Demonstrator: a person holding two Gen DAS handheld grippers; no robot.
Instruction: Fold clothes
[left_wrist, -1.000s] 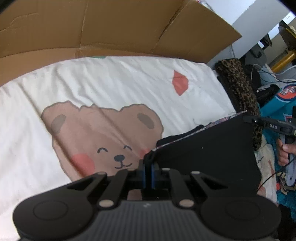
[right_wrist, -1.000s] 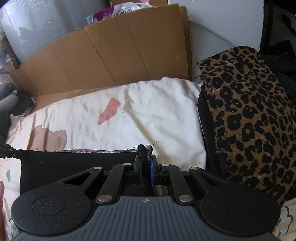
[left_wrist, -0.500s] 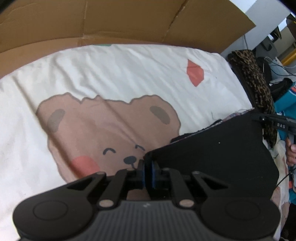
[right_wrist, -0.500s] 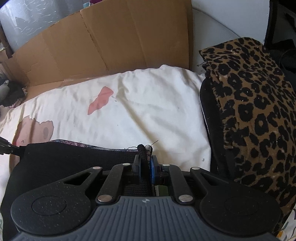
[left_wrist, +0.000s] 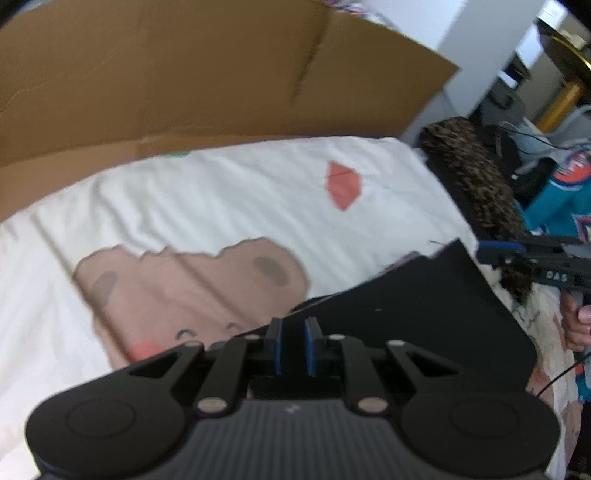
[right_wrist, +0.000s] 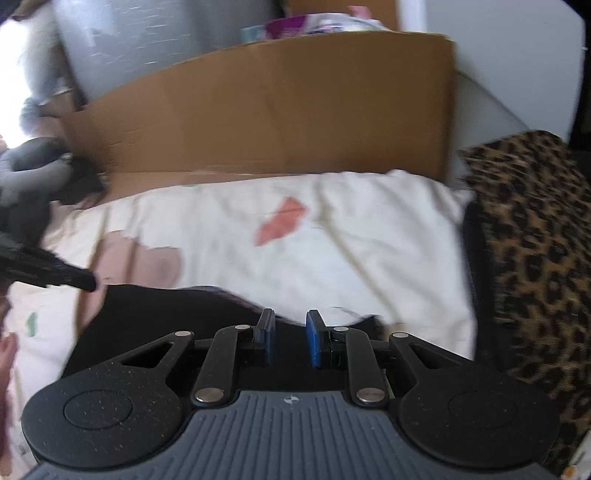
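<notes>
Largest first: the bed sheet (left_wrist: 207, 206), cream with a bear printed on it, is your work surface, and it gives you a broad flat area to fold on. A cardboard sheet (left_wrist: 184, 74) stands along its far side like a backstop. At the right edge of the bed a leopard-print cloth (right_wrist: 532, 236) lies heaped, likely set aside so it stays out of the fold.

The thing you are folding, the black garment (left_wrist: 417, 325), lies flat on the sheet at the near right, partly covering the bear's face. Its far edge runs straight from one claw to the other, which suggests you held it by two corners to keep that edge taut as it was laid.

Your left claw (left_wrist: 293, 347) sits over the near-left corner of the garment. Its jaws are parting, with a narrow gap between the blue pads, and dark cloth shows in that gap; I judge the pads no longer pinch it.

Your right claw (right_wrist: 290, 341) is over the right-hand corner, its jaws opening wider than the left's, the cloth edge lying between them but not pressed. Your right hand (left_wrist: 576, 325) shows at the right edge of the left view, on that claw's handle.

Both views are blurred.
</notes>
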